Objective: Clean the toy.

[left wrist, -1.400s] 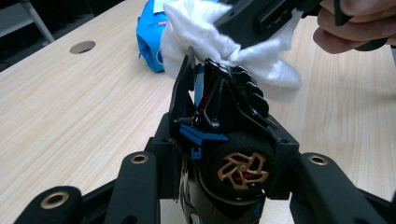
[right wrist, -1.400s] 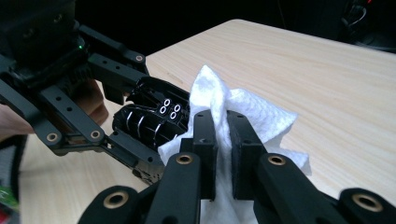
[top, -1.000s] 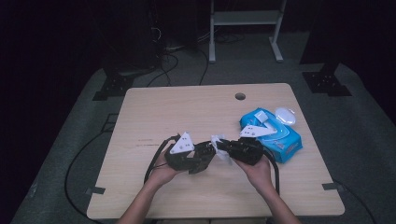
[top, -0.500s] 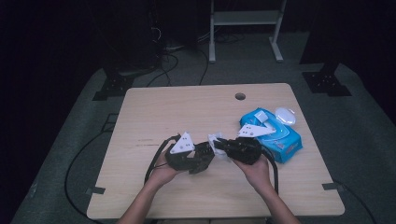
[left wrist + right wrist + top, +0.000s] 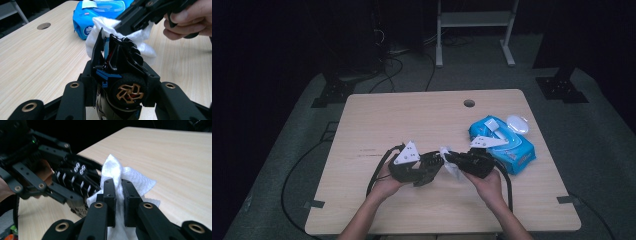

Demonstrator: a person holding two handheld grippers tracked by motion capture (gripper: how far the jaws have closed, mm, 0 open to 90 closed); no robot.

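A black toy car (image 5: pixel 120 72) with blue trim and a gold wheel sits clamped between the jaws of my left gripper (image 5: pixel 118 83), nose down. My right gripper (image 5: pixel 118 187) is shut on a bunched white wipe (image 5: pixel 130 178) and holds it against the car's rear (image 5: pixel 75 180). In the high view the left gripper (image 5: pixel 429 166) and the right gripper (image 5: pixel 453 161) meet tip to tip above the table's middle, with the wipe (image 5: pixel 446 156) between them. From the left gripper view the wipe (image 5: pixel 105 25) bulges behind the car under the right gripper (image 5: pixel 125 22).
A blue wipe pack (image 5: pixel 507 145) lies on the wooden table (image 5: pixel 412 115) just right of my right hand, with a white oval object (image 5: pixel 518 123) behind it. A cable hole (image 5: pixel 469 103) is near the far edge. Black cables (image 5: pixel 377 170) trail from the grippers.
The right gripper has edged slightly left with the wipe against the car. The left gripper and car have stayed almost still.
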